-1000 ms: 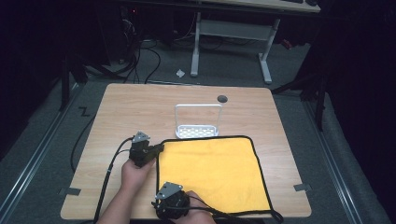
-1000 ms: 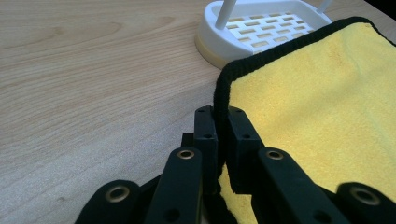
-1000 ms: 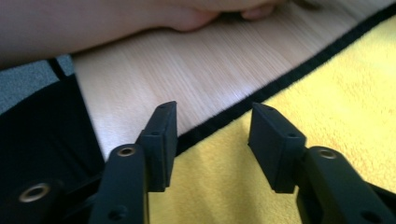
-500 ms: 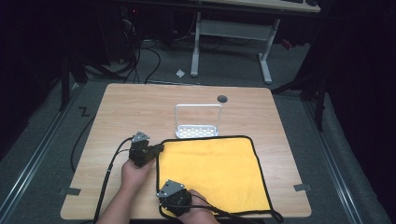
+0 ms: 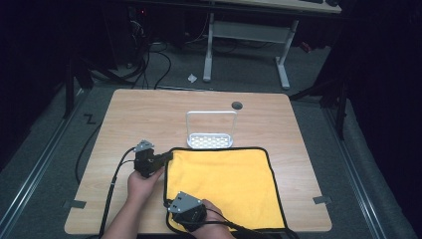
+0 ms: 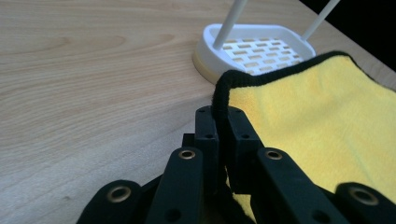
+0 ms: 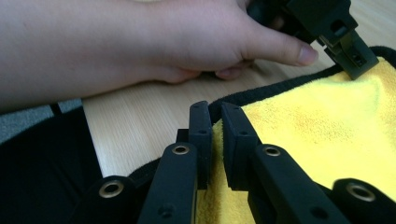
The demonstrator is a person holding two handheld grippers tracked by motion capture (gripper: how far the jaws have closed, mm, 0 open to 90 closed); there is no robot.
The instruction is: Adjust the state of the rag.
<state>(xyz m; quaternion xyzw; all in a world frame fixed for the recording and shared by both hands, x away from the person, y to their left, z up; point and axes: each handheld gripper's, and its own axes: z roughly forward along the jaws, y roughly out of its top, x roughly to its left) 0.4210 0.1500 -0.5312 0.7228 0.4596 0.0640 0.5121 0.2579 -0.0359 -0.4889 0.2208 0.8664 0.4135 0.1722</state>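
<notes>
Your worktop (image 5: 149,109) is pale wood, and the yellow cloth (image 5: 229,184) with black piping covers much of its near right half, lying flat with its far edge just beside the white rack (image 5: 211,130). That rack stands upright near the middle of the worktop, a slotted base with a wire hoop rising from it. A small dark round mark (image 5: 237,105) sits beyond it toward the far edge.

Your left tongs (image 5: 166,158) are at the cloth's far left corner; in the left gripper view the jaws are closed on the black piping (image 6: 220,100), the corner lifted slightly between them, with the rack's base close behind. Your left hand (image 5: 144,183) rests on the wood beside the cloth.

Your right tongs (image 7: 216,122) are at the near left corner, jaws closed on the cloth's edge with a sliver of yellow between them; your right hand (image 5: 211,228) holds them at the worktop's near edge.
</notes>
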